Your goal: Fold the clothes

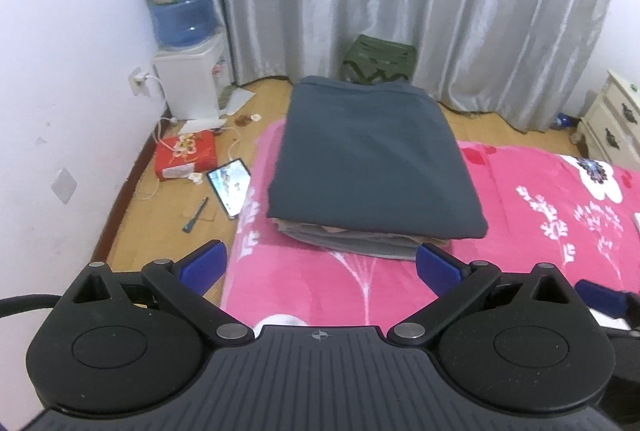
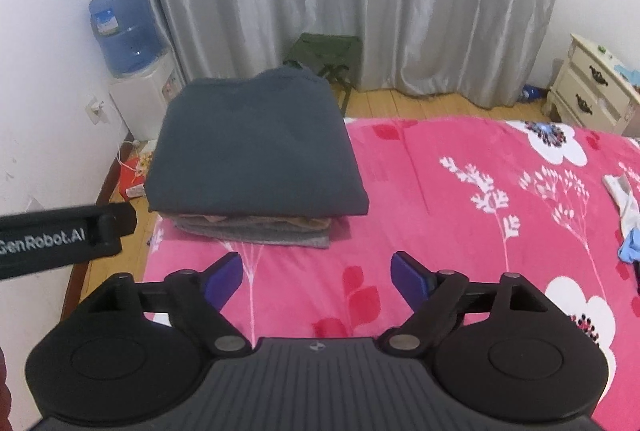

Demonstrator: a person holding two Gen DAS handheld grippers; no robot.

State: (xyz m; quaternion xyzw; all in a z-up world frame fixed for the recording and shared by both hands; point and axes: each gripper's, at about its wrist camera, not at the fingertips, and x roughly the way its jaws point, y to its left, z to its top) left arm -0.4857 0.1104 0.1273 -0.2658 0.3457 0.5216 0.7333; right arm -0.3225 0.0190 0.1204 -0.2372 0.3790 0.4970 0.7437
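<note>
A folded dark grey-blue garment [image 1: 372, 159] tops a stack of folded clothes [image 1: 360, 239] at the corner of a bed with a pink flowered blanket [image 1: 320, 283]. My left gripper [image 1: 320, 265] hovers just short of the stack's near edge, its blue pads wide apart with nothing between them. In the right wrist view the same garment [image 2: 256, 155] and stack [image 2: 260, 227] lie ahead and to the left. My right gripper [image 2: 318, 279] stands open over the blanket [image 2: 480, 231], clear of the stack. The left gripper's black body [image 2: 60, 235] shows at the left edge.
Loose light clothing [image 2: 624, 207] lies at the bed's right edge. On the wooden floor left of the bed are a phone [image 1: 230, 187], a red box [image 1: 186, 153] and a water dispenser [image 1: 188, 43]. A green stool [image 1: 378, 61] stands by the curtain; a cream nightstand [image 2: 592, 87] stands far right.
</note>
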